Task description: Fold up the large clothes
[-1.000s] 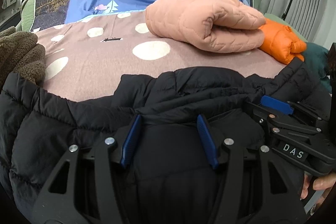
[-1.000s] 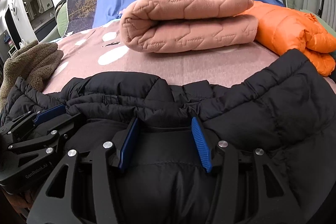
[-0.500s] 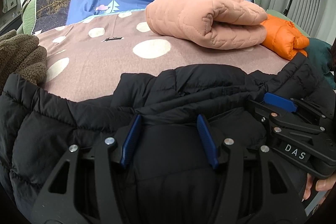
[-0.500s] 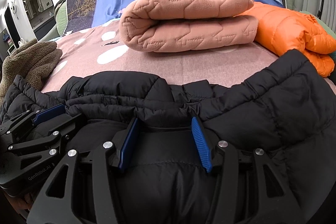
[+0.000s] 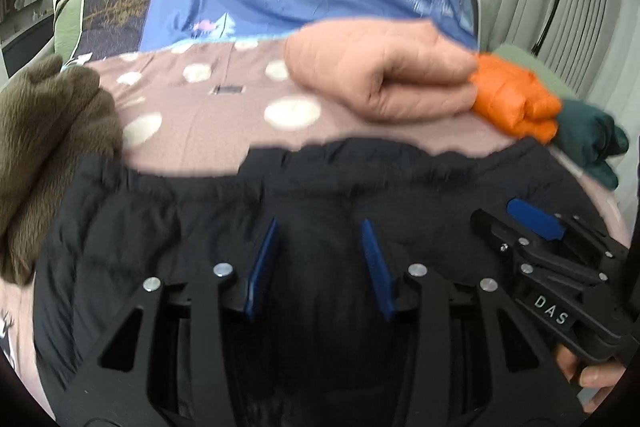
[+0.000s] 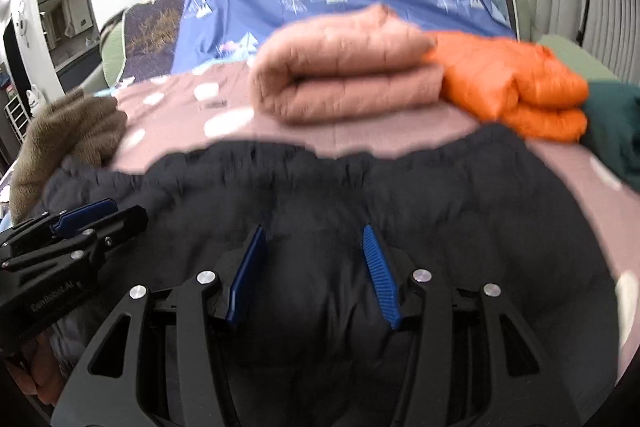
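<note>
Black jacket (image 5: 320, 327) between both half-open tongs (image 5: 322, 227)

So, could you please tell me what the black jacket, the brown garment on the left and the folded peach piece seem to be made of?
Black jacket: likely a thin synthetic shell with padding, matte, puffy stitched channels. Brown garment: looks like fleece or sherpa, with a fuzzy, nubby pile. Folded peach piece: soft quilted fabric, matte, with stitched lines; the fibre is unclear through the blur.

puffer jacket (image 5: 168, 227) lies nearest on the bed (image 5: 208, 139) — folded quilt (image 5: 380, 79) behind it, fleece (image 5: 44, 131) left.
</note>
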A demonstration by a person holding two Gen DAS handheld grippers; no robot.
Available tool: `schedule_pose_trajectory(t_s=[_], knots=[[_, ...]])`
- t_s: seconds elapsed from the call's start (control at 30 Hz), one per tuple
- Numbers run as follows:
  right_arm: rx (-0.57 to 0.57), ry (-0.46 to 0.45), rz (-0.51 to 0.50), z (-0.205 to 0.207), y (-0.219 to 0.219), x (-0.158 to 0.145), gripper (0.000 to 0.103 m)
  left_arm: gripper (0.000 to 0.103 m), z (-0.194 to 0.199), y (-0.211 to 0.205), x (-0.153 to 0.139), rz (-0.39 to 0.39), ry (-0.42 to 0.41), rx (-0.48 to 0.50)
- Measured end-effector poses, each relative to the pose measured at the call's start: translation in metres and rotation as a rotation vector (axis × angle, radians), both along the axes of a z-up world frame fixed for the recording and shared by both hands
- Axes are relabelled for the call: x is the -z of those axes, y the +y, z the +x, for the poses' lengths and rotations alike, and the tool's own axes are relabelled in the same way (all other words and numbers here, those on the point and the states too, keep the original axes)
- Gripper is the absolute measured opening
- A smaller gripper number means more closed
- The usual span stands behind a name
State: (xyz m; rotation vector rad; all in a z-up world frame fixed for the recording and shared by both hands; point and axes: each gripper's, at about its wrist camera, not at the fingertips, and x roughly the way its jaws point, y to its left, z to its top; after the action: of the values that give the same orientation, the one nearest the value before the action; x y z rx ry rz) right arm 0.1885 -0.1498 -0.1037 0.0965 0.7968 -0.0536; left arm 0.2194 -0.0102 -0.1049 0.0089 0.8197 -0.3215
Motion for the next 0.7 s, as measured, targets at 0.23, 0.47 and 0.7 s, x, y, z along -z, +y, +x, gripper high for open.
schedule_pose_trajectory(t_s=[0.23, 0.47, 0.7], knots=[[0.005, 0.052, -0.106, 0.017, 0.013, 0.021, 0.053, 0.048, 0.007, -0.016, 0.03, 0.124, -0.013, 0.006], [-0.024, -0.021, 0.091, -0.048, 0.003, -0.025, 0.053, 0.045, -0.042, 0.009, -0.017, -0.027, -0.034, 0.039], [-0.098, 0.073, -0.039, -0.063, 0.029, 0.029, 0.055, 0.052, -0.068, 0.004, 0.035, 0.085, -0.052, 0.064]])
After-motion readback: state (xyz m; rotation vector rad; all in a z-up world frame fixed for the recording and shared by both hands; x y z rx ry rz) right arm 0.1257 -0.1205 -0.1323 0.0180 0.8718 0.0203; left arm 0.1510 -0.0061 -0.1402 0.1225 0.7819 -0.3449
